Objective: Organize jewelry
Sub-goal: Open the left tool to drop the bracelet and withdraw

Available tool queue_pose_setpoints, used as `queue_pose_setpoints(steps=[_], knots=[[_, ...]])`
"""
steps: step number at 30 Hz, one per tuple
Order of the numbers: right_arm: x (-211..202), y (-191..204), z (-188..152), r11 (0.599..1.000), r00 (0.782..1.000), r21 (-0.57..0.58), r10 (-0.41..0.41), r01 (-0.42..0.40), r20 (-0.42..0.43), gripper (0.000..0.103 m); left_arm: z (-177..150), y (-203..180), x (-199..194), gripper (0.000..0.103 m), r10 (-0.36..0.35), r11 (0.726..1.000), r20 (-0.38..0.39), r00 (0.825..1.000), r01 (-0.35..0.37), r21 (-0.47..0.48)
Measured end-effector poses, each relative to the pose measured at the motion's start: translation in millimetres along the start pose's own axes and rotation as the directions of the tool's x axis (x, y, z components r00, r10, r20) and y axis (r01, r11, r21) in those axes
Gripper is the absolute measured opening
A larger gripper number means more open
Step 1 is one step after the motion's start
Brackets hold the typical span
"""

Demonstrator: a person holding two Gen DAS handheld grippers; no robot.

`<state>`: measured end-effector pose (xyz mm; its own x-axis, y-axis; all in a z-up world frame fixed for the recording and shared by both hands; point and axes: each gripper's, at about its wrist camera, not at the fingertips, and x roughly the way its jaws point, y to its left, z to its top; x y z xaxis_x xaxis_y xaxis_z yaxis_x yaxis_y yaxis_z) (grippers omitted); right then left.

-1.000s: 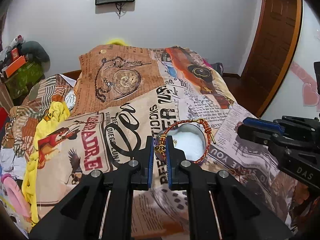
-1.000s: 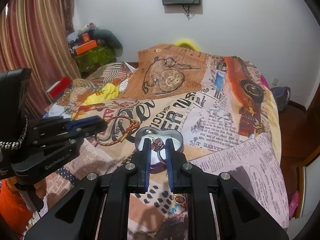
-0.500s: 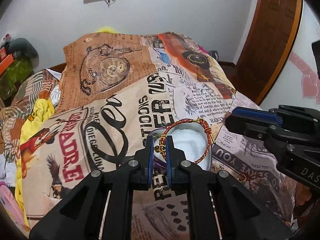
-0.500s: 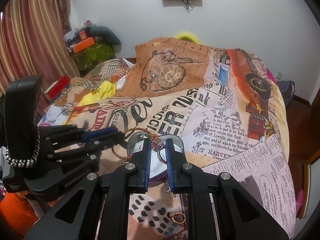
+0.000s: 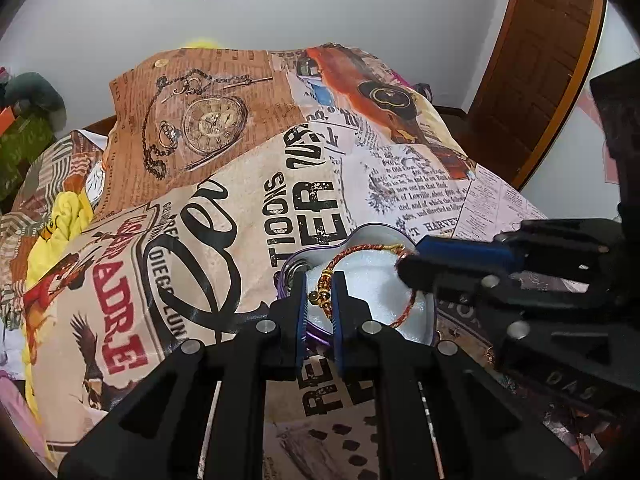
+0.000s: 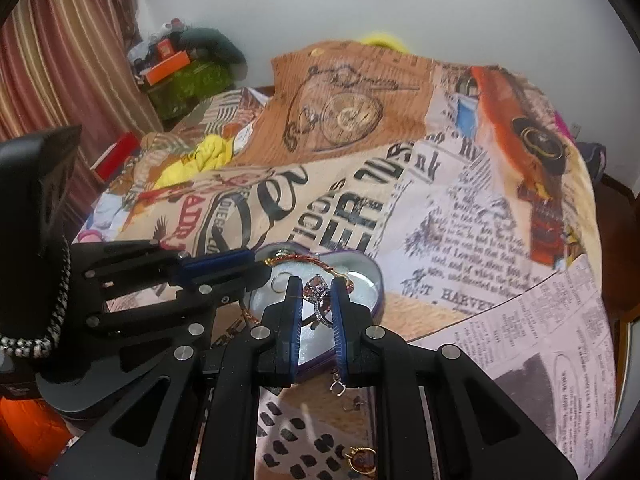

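A heart-shaped purple tin (image 5: 362,231) with white padding lies on the printed bedspread; it also shows in the right wrist view (image 6: 374,276). My left gripper (image 5: 321,288) is shut on a red and gold cord bracelet (image 5: 406,306), held over the tin. My right gripper (image 6: 316,294) is shut on a silver ring with a pink stone (image 6: 318,286), also over the tin, just right of the left gripper's fingers (image 6: 216,262). The right gripper's fingers (image 5: 452,250) cover part of the bracelet in the left wrist view.
Loose small jewelry lies on the bedspread near the tin: a small hoop (image 6: 338,388) and a gold ring (image 6: 362,458). A yellow cloth (image 6: 204,156) lies at the left of the bed. A wooden door (image 5: 536,60) stands at the right.
Both grippers have moved forward and down over the tin, coming closer together. Each still holds its piece.
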<state>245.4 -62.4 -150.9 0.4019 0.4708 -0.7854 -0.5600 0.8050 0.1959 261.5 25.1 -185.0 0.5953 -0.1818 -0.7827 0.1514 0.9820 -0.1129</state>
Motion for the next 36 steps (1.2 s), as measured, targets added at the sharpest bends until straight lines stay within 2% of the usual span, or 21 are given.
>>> queue_pose_setpoints(steps=[11,21,28,30,33,35,36], knots=[[16.7,4.6,-3.5,1.000,0.998,-0.020,-0.005,0.003,-0.055,0.013,-1.4,5.2,-4.0,0.010,0.004,1.000,-0.002,1.000,-0.004,-0.024],[13.5,12.8,-3.6,0.999,0.998,-0.039,-0.028,0.026,-0.055,0.013,-10.7,13.9,-20.6,0.010,-0.003,0.997,0.009,1.000,0.003,-0.080],[-4.0,24.1,-3.5,0.995,0.998,-0.076,-0.059,0.057,-0.028,0.019,-11.6,12.2,-41.2,0.011,0.001,0.996,0.034,0.999,0.002,-0.086],[-11.7,26.4,-4.3,0.995,0.998,-0.083,-0.064,0.063,-0.017,0.020,-11.7,9.4,-47.6,0.018,0.005,0.997,0.044,0.999,-0.001,-0.080],[-23.2,28.9,-5.8,0.993,0.997,-0.089,-0.082,0.082,-0.001,0.021,-11.7,2.9,-59.7,0.022,0.015,0.998,0.064,0.998,-0.011,-0.066],[-31.5,28.5,-7.8,0.992,0.996,-0.086,-0.089,0.090,0.012,0.028,-12.1,-2.0,-67.0,0.022,0.018,0.998,0.072,0.997,-0.014,-0.056],[-36.1,27.7,-8.8,0.992,0.995,-0.081,-0.095,0.097,0.022,0.035,-12.5,-4.3,-70.5,0.022,0.018,0.999,0.076,0.997,-0.014,-0.052]])
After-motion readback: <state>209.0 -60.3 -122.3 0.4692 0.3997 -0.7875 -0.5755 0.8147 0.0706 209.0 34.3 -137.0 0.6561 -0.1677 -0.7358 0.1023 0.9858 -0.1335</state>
